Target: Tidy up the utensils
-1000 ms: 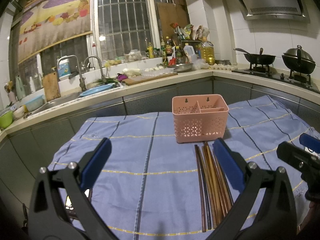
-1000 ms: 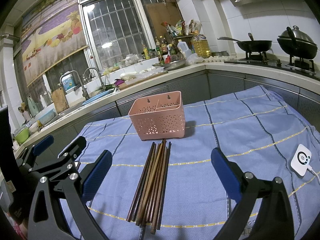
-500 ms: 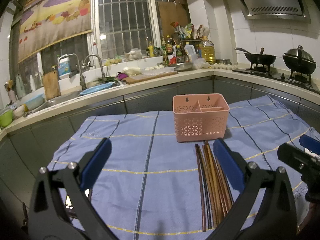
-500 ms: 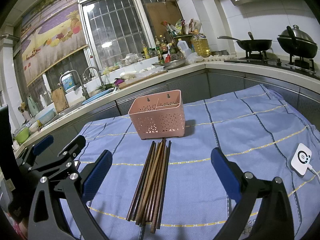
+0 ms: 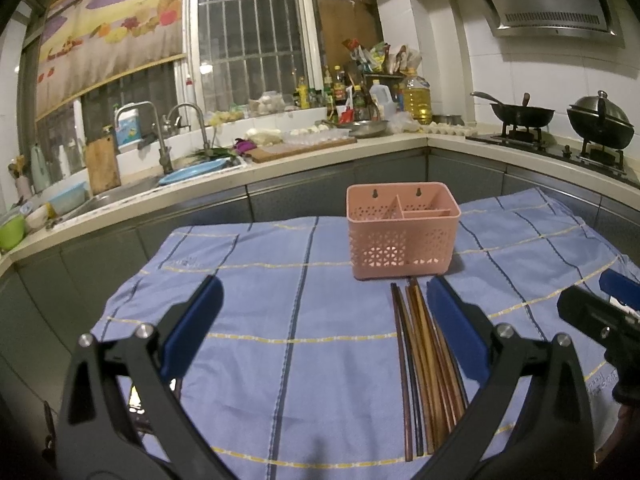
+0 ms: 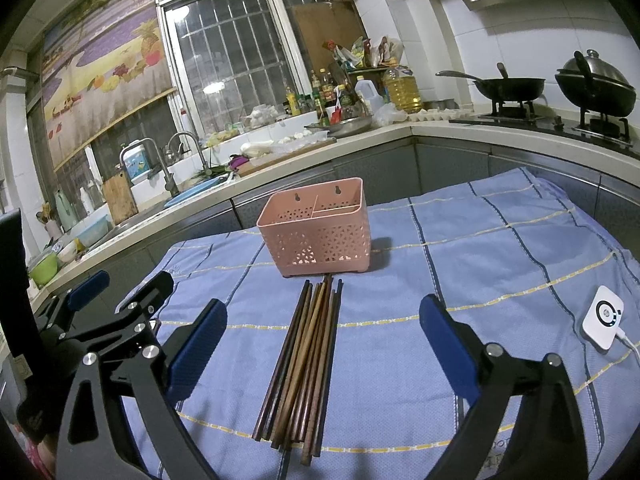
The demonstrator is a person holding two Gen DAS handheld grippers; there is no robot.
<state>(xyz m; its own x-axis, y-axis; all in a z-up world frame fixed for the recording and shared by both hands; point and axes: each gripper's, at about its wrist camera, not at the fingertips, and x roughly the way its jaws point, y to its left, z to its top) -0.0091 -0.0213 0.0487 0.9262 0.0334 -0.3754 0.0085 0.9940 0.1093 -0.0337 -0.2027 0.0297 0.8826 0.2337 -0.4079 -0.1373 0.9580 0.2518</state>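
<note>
Looking through the left wrist view, the left gripper (image 5: pixel 322 322) fills the bottom of the frame with its jaws spread wide and nothing between them. The pink basket (image 5: pixel 403 232) stands just above centre on the blue cloth (image 5: pixel 256 320), its compartments apparently empty. The chopsticks (image 5: pixel 424 368) lie in a loose bundle in the lower right, tips close to the basket's foot.

In the right wrist view, the right gripper (image 6: pixel 323 330) is likewise wide apart and empty, framing the chopsticks (image 6: pixel 308 364) at lower centre. The basket (image 6: pixel 318 228) sits above them at mid-frame, and the left gripper (image 6: pixel 120 300) shows at the left edge. A white device (image 6: pixel 603 322) lies at the right edge. Sorting seems not yet begun: every chopstick is on the cloth, all left to load.
</note>
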